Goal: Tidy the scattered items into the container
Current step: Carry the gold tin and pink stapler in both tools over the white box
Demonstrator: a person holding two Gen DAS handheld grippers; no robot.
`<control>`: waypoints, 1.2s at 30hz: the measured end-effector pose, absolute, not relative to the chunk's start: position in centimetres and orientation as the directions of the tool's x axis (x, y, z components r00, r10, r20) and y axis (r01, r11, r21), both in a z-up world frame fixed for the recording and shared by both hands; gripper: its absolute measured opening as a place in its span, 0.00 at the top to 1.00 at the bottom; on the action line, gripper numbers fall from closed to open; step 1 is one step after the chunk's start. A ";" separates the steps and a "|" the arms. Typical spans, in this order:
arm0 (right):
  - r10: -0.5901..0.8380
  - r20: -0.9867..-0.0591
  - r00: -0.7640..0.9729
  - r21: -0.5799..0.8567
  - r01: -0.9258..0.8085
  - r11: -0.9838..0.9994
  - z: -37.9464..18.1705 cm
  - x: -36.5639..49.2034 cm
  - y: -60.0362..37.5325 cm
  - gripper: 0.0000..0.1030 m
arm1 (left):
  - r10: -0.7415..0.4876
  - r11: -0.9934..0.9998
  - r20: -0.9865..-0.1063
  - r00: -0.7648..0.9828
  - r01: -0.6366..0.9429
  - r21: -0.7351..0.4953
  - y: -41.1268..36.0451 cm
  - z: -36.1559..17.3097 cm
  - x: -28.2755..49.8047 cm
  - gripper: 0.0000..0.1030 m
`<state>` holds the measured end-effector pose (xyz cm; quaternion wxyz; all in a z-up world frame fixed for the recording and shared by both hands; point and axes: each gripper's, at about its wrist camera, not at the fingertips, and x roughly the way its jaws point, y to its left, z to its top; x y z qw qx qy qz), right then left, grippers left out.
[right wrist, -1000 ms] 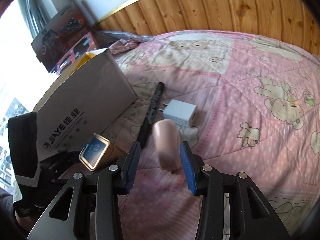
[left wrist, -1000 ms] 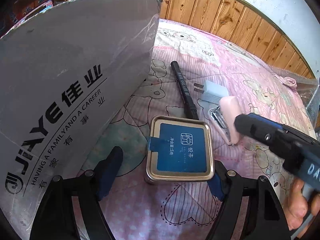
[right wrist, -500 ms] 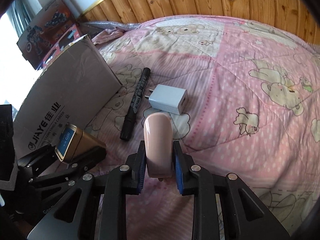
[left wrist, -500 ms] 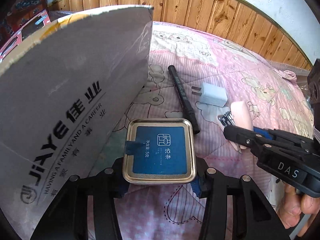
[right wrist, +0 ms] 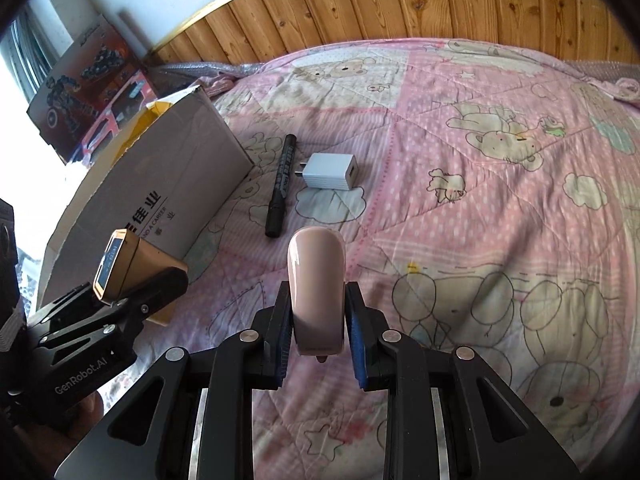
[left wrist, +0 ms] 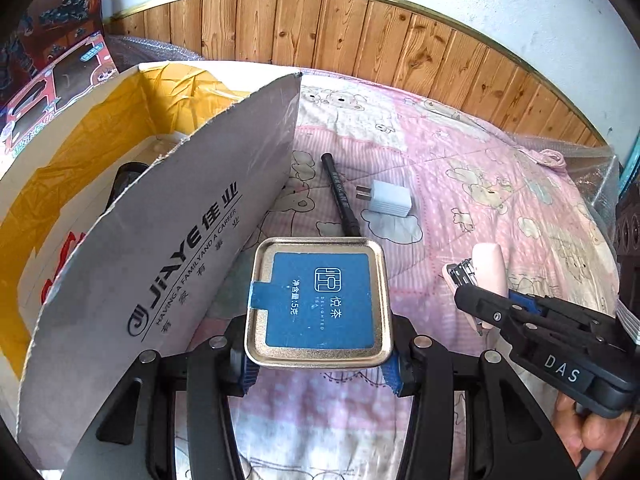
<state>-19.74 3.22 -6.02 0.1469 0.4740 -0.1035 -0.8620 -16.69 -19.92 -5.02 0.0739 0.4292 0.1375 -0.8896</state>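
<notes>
Black left gripper [left wrist: 320, 364]; blue pads; silver screws; right gripper [right wrist: 318, 346] alike.

1. The tin [left wrist: 318, 300] is gold-toned metal with a dull sheen; its lid carries a matt blue paper label.
2. The stapler [right wrist: 317, 288] has a smooth, glossy pink plastic shell; bright metal shows at its mouth in the left wrist view.
3. The cardboard box [left wrist: 192, 240] is matt grey-brown card with rough torn edges and glossy yellow tape inside.
4. The marker [left wrist: 342, 200] looks like black plastic, fairly matt.
5. The charger [left wrist: 390, 199] is white plastic, smooth with fine ribbing.
6. The bed cover [right wrist: 480, 200] is soft quilted cloth, matt, printed with bears.
7. The wall panelling [right wrist: 400, 4] is varnished knotty wood.
8. The left claw [left wrist: 318, 372] and right claw [right wrist: 318, 350] are matt black plastic with ribbed blue pads and round metal screws.
</notes>
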 end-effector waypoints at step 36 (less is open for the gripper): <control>-0.283 -0.744 -0.605 0.268 0.117 -0.956 1.1 -2.9 -2.2 0.75 | 0.003 -0.978 -0.671 -0.741 0.139 -0.157 -16.8 6.5 -4.8 0.52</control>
